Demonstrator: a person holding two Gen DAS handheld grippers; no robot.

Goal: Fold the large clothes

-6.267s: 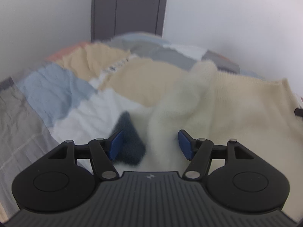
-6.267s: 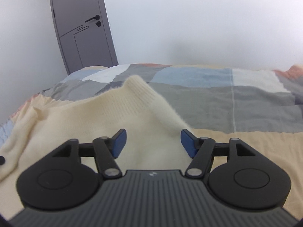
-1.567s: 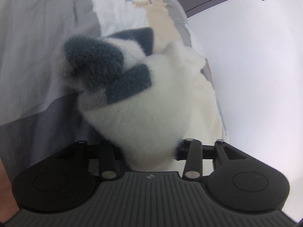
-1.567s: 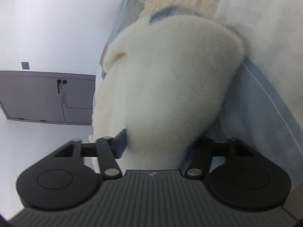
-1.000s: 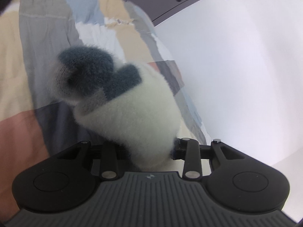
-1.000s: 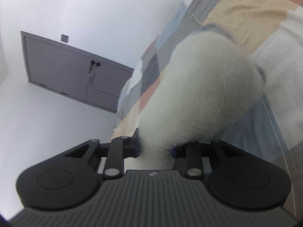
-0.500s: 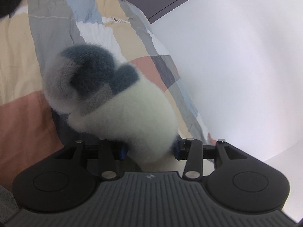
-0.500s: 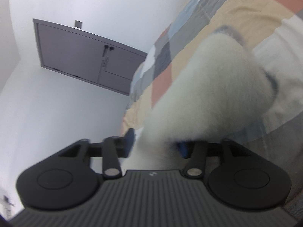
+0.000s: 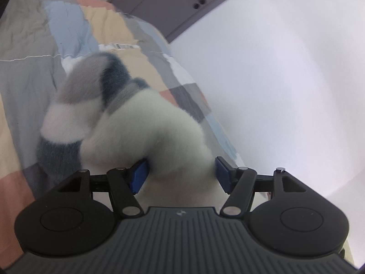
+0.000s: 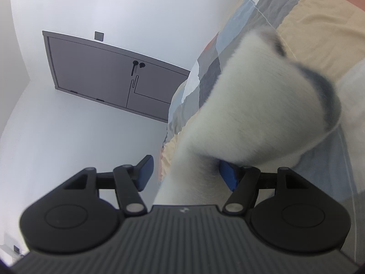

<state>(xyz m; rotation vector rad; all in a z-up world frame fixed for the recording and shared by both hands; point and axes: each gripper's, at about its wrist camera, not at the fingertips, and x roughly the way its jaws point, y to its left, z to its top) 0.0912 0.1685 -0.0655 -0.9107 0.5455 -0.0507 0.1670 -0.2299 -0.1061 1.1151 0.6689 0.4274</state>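
Note:
A fluffy cream sweater (image 9: 146, 132) with dark blue and grey bands lies bunched on the patchwork bed cover (image 9: 27, 68). In the left wrist view a thick fold of it fills the gap of my left gripper (image 9: 181, 173). The jaws are opening and the blue pads (image 9: 139, 174) stand wide at the fold's sides without squeezing it. In the right wrist view another cream fold (image 10: 251, 114) with a dark edge runs through my right gripper (image 10: 187, 173). Its jaws are opening too. The left pad (image 10: 146, 171) stands clear of the fabric; the right pad is partly hidden behind it.
White walls (image 9: 285, 80) border the bed on its far side. A grey door (image 10: 102, 80) stands beyond the bed's end, also seen as a grey door (image 9: 164, 2) in the left wrist view. Bare bed cover (image 10: 319, 34) stretches past the sweater.
Both grippers' jaws have spread from a tight pinch on the sweater folds to wide apart. Both cameras have risen a little and the folds sag lower.

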